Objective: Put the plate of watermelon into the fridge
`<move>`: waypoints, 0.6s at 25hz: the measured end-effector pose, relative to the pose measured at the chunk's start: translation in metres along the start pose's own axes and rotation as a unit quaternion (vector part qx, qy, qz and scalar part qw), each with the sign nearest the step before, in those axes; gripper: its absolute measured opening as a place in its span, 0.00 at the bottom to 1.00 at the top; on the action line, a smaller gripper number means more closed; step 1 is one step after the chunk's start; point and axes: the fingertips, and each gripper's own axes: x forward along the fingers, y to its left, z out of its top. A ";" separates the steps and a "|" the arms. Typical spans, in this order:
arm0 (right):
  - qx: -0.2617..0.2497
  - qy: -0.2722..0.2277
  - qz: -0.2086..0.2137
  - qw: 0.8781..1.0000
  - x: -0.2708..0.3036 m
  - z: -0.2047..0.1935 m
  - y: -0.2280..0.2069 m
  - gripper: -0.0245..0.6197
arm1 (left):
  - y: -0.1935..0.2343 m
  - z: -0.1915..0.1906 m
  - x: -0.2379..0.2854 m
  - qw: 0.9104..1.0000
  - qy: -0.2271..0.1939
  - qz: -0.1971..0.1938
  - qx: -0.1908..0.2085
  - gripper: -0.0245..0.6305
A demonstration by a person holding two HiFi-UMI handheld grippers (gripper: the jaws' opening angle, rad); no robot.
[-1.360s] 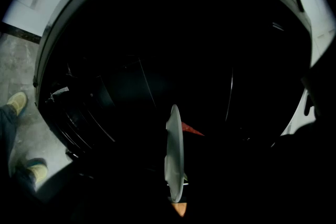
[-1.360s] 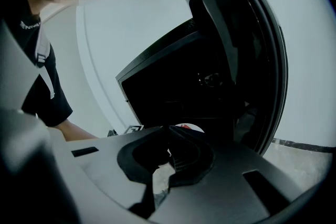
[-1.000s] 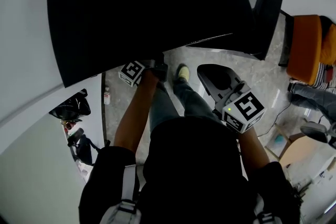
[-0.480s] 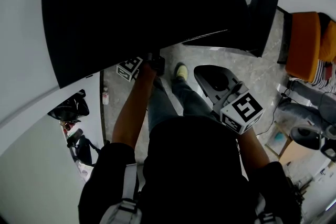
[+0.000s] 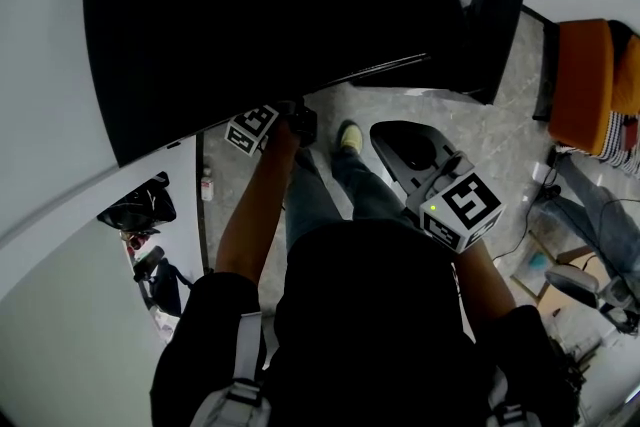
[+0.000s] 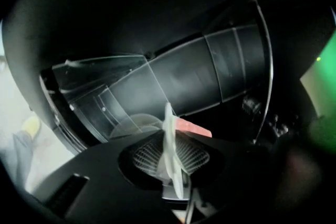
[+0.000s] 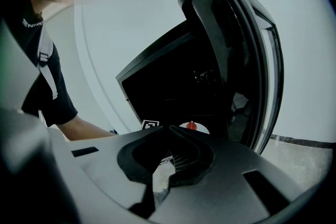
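Plate of watermelon (image 6: 137, 124) is pinched by its rim in the left gripper (image 6: 169, 134). In the left gripper view the jaws are clamped narrow on the pale edge, which runs edge-on straight up between them. The rest of the clear disc fans out ahead and to the left. A red watermelon slice (image 6: 193, 127) sits on it just past the jaw tips, to the right. The plate is already inside the black fridge (image 5: 270, 15), hanging in front of the glass shelves (image 6: 184, 73); can't tell if it touches one.

The right gripper (image 7: 170, 131) hangs back outside near the open door (image 7: 247, 60), jaw tips together with nothing between them. From its view you can see the plate and the red piece low in the fridge opening.

Writing-wise, there are only the black-and-white square markers on the cubes (image 5: 462, 205), plus small white print on the person's shirt (image 7: 31, 22) that's too blurry to read.
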 end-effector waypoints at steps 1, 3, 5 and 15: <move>0.000 -0.001 0.001 1.000 0.000 0.001 0.001 0.06 | -0.002 -0.001 -0.001 1.000 0.003 0.002 0.011 0.14; 0.000 -0.003 0.002 1.000 -0.001 0.003 0.003 0.06 | -0.006 -0.004 -0.002 1.000 0.011 0.002 0.027 0.25; -0.002 -0.005 0.002 1.000 -0.003 0.004 0.004 0.06 | -0.007 -0.009 -0.004 0.999 0.019 0.004 0.035 0.32; -0.008 -0.011 0.003 1.000 -0.002 0.000 0.014 0.06 | -0.015 -0.017 -0.015 0.981 0.077 -0.033 0.174 0.60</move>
